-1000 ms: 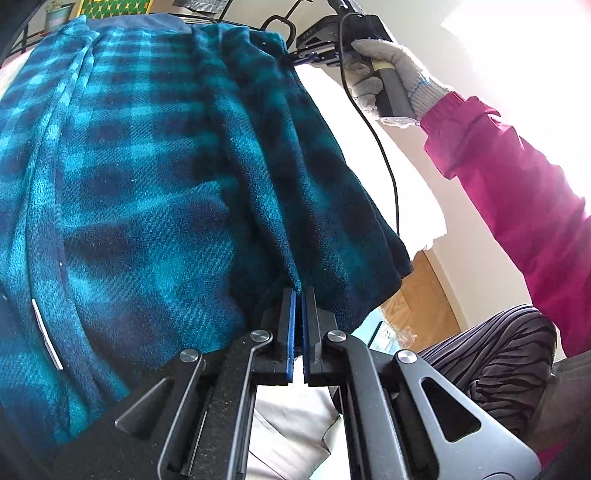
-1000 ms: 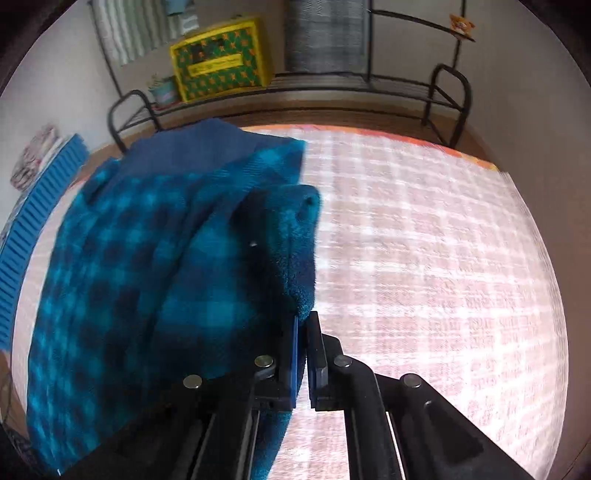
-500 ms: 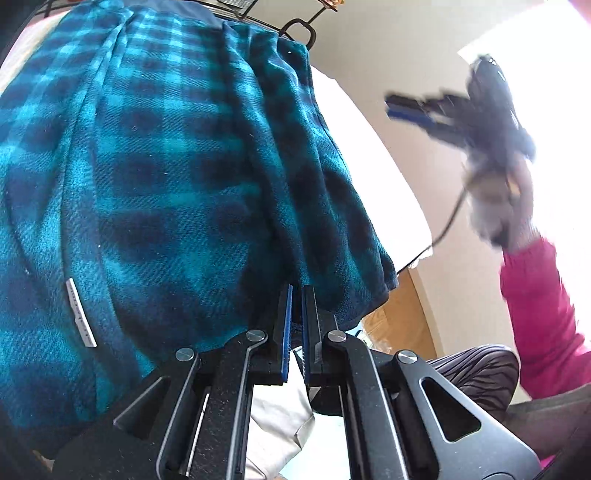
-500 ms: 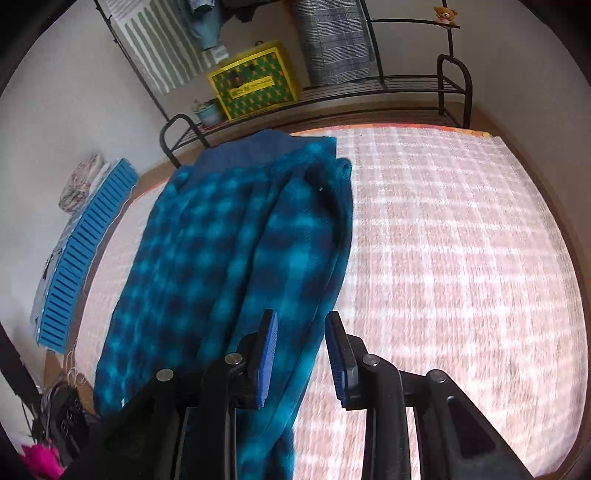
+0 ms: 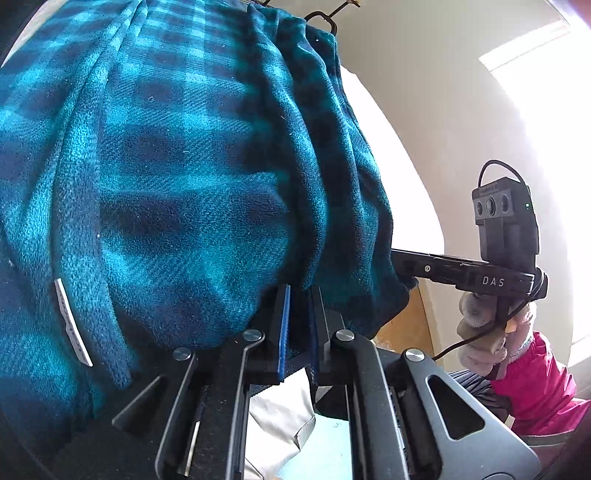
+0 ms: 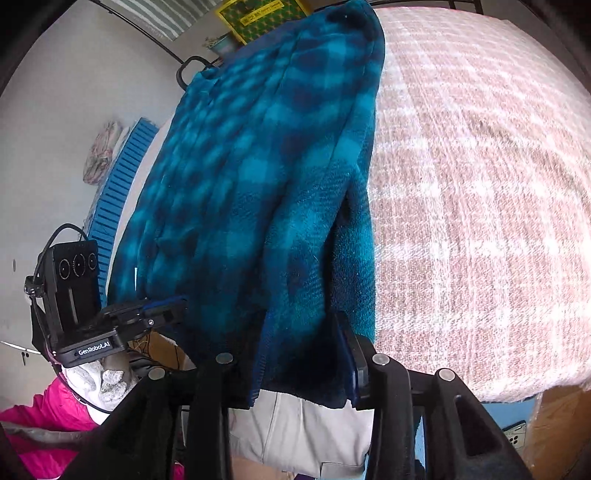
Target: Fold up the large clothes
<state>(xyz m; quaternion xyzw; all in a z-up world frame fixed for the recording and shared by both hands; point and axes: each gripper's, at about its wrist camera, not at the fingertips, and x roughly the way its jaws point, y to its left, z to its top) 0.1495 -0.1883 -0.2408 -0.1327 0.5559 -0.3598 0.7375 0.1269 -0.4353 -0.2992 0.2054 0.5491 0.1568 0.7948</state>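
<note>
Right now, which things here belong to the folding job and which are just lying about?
Part of the job:
- blue plaid fleece garment
- left gripper, nipping its near hem
- right gripper, jaws apart around the other hem corner
- pink checked bedspread underneath

Just lying about:
- yellow box
- potted plant
- blue slatted panel

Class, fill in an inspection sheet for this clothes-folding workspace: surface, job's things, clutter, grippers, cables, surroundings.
Surface: pink checked bed cover.
Job's things: teal plaid fleece garment laid lengthwise, its near hem at the bed's edge.
Clutter: nothing seen on the cover.
Grippers: left gripper is nearly shut on the hem, its jaws having just opened slightly. Right gripper is open, its jaws having just widened, with the hem corner between them.
Cables: black cable loops from the right gripper's camera unit.
Surroundings: black metal rack, yellow box, blue slatted panel by the wall.
</note>
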